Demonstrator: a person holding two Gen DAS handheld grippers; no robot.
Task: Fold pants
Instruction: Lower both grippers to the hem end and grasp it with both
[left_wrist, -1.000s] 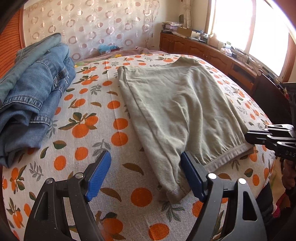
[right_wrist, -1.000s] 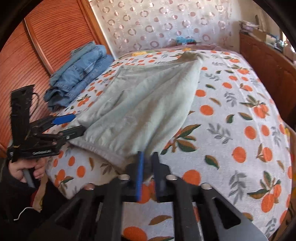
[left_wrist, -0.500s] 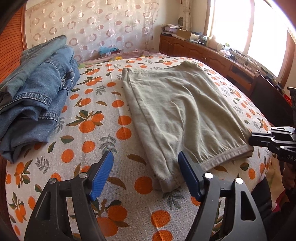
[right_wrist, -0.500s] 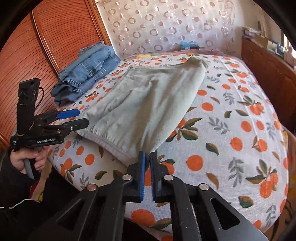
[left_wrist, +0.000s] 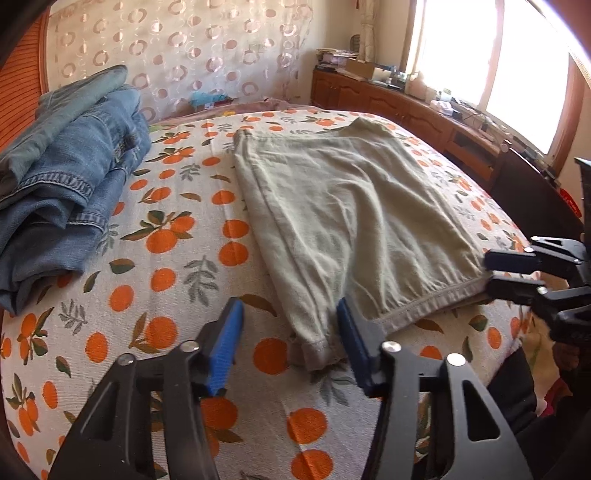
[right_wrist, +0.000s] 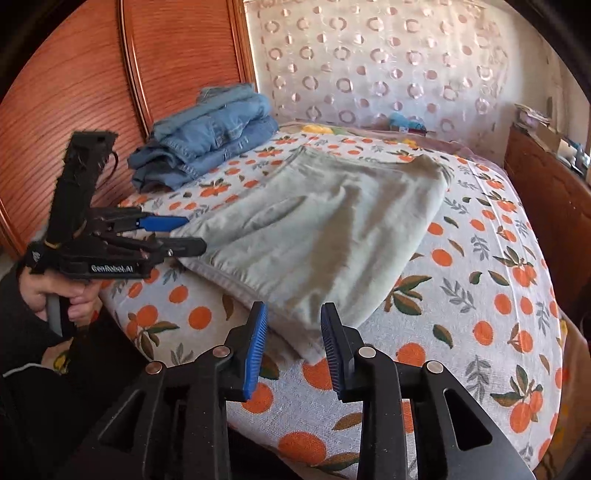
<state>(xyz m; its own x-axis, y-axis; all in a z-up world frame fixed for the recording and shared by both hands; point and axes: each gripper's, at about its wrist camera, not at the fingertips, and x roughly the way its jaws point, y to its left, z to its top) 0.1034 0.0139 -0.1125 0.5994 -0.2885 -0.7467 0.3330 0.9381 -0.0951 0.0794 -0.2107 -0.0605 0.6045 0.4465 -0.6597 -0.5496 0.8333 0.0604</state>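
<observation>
The pale green pants (left_wrist: 343, 221) are spread flat on the bed (left_wrist: 166, 280), just ahead of both claws. The left gripper (left_wrist: 290, 345) is closing around one hem corner, unpinched; the right gripper (right_wrist: 291, 341) is opening beside the other. The cloth is judged soft, light and limp; the doubled hem corners are best taken.

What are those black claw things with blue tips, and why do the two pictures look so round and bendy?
They are grabbing tools, and a person holds one in each hand. Each has a tiny camera that looks out along its two fingers, and its wide lens bends the picture. One picture comes from the left gripper, the other from the right gripper.

On the bed's orange-print cover lie pale green pants, already folded, and a pile of blue jeans beside them.

Nothing is held now. The left gripper's jaws are closing around one near corner of the pants, and the right gripper's jaws are opening at the other corner. You can see the person's hand on the left tool's handle.
</observation>
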